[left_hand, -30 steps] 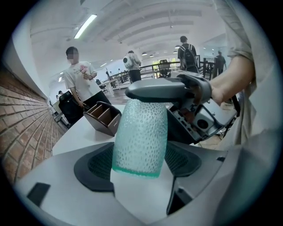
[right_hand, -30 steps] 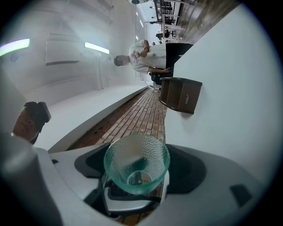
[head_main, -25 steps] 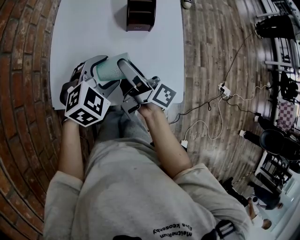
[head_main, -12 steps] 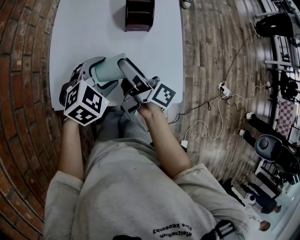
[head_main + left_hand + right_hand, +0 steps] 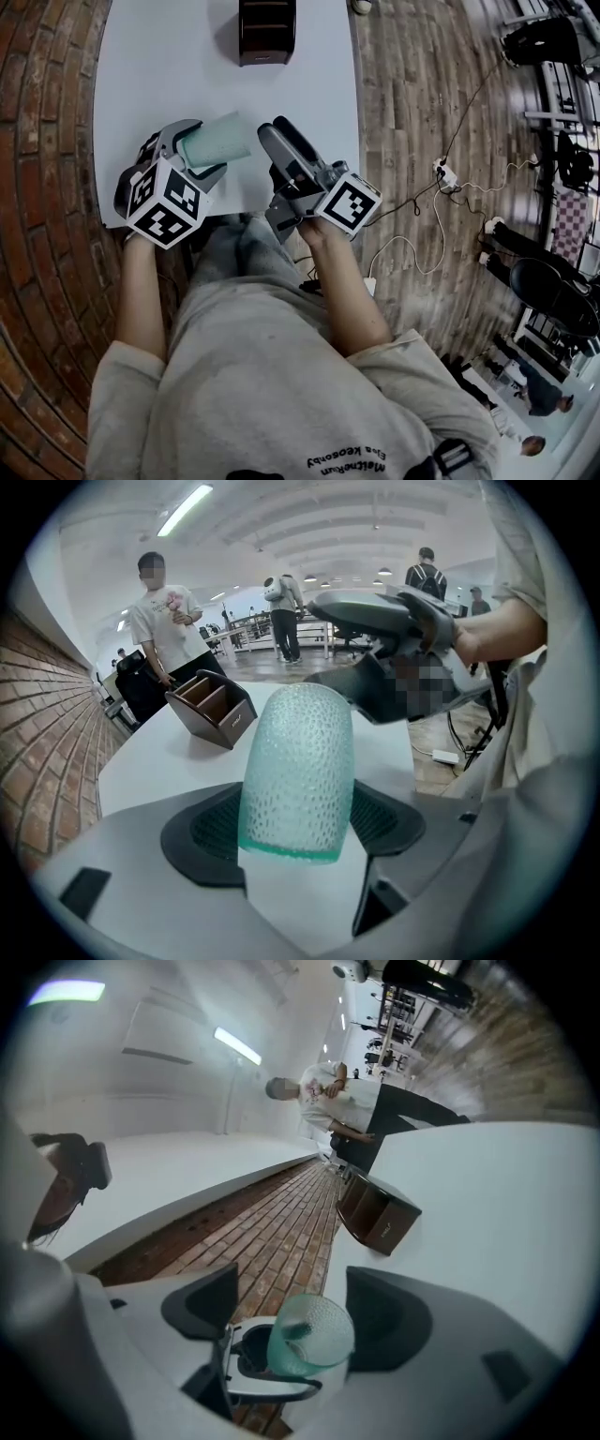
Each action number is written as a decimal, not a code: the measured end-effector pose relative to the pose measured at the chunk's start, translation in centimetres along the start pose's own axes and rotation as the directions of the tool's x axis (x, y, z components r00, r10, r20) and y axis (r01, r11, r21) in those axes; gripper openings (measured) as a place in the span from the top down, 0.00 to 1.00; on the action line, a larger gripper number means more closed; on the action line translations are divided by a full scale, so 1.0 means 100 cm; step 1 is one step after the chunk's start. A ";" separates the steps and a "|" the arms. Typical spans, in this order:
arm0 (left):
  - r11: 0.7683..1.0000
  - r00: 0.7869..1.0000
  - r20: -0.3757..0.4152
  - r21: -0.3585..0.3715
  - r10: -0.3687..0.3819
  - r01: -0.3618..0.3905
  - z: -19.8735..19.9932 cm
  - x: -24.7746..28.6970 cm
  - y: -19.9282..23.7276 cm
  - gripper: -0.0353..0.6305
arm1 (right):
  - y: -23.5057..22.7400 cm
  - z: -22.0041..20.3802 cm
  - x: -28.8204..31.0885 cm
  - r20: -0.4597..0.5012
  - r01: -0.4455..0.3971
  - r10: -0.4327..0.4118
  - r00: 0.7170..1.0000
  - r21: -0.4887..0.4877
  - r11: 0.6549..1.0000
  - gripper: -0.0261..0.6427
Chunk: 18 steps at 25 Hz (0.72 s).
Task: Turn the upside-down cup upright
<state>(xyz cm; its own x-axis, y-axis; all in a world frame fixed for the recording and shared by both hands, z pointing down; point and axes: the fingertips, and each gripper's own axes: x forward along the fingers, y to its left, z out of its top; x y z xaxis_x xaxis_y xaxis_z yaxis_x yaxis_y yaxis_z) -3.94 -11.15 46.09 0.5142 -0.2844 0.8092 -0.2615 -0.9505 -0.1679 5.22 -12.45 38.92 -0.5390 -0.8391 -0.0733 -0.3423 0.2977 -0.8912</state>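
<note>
A pale green dimpled cup (image 5: 217,142) lies on its side above the white table's (image 5: 169,66) near edge, with my left gripper (image 5: 199,152) shut on it. In the left gripper view the cup (image 5: 298,766) sits between both pads (image 5: 202,829), rim toward the camera and closed end pointing away. My right gripper (image 5: 279,133) hovers open just right of the cup, a small gap apart. The right gripper view looks between its spread jaws at the cup's round end (image 5: 310,1334) and the left gripper (image 5: 255,1372) that holds it; my right gripper (image 5: 295,1312) holds nothing.
A dark brown desk organiser (image 5: 266,28) stands at the table's far edge, also in the left gripper view (image 5: 211,708). Brick floor lies left of the table, wood floor with cables and a power strip (image 5: 441,173) right. People stand in the background (image 5: 169,621).
My right gripper has pulled back to the right, away from the cup it was pressed beside. The cup stays in my left gripper, shifted slightly left.
</note>
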 end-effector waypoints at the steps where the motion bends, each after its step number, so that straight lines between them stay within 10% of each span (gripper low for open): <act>1: 1.000 1.000 -0.009 0.001 -0.005 0.005 -0.001 0.000 -0.001 0.44 | 0.003 0.003 -0.005 -0.002 0.008 -0.008 1.000 -0.026 1.000 0.48; 5: 1.000 0.998 -0.053 0.007 -0.017 0.017 -0.006 0.002 0.000 0.44 | 0.014 0.009 -0.017 -0.003 0.015 -0.015 1.000 -0.111 0.994 0.90; 12: 0.999 0.989 -0.140 0.013 -0.038 0.040 -0.011 0.003 -0.001 0.44 | 0.032 -0.011 -0.009 -0.152 -0.008 -0.034 0.988 -0.269 0.963 0.95; 18: 0.998 0.983 -0.180 0.035 -0.045 0.052 -0.014 0.005 -0.005 0.44 | 0.036 -0.049 0.004 -0.329 -0.009 -0.191 0.925 -0.522 0.853 0.95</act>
<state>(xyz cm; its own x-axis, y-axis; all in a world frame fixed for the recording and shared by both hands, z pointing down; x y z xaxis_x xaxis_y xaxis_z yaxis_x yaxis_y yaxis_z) -4.65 -10.67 47.37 0.3698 -0.2141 0.9041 -0.2058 -0.9678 -0.1450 0.01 -9.50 37.89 -0.6863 -0.6832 0.2495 -0.6884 0.4994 -0.5261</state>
